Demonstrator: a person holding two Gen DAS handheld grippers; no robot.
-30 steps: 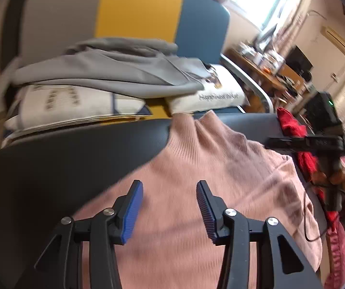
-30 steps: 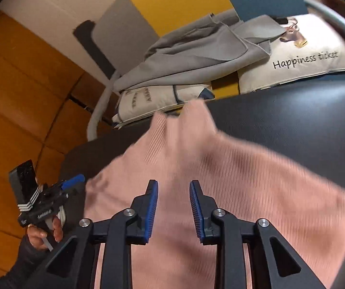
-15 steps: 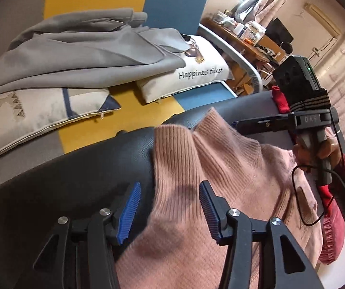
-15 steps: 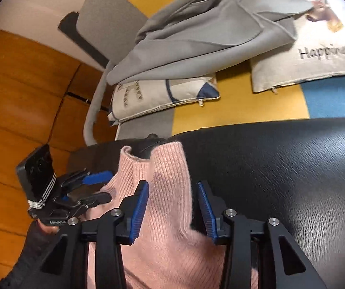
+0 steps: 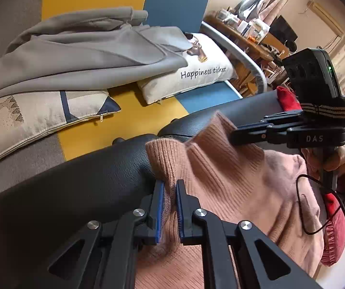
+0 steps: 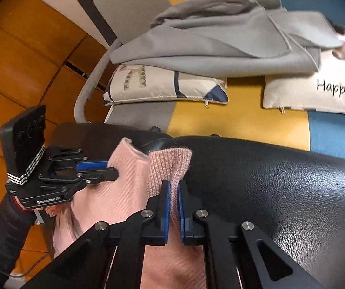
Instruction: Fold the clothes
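Left wrist view: the left claw [image 5: 170,189] pinches the ribbed pink knitted sweater [image 5: 232,183] at one shoulder edge, while the right claw [image 6: 174,187] clamps the collar's side. The sweater lies on a black leather tabletop [image 6: 281,180].

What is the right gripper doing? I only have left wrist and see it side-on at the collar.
Observer: The right gripper is shut on a fold of the ribbed collar of the pink sweater.
Operator: Is the collar flat or lifted?
Observer: The pinched fold stands up off the black leather surface.
Operator: How does my left gripper look from that side?
Observer: The left gripper sits at the sweater's edge, left of the collar. Its fingers are close together, but from there I can't make out the fabric between them.
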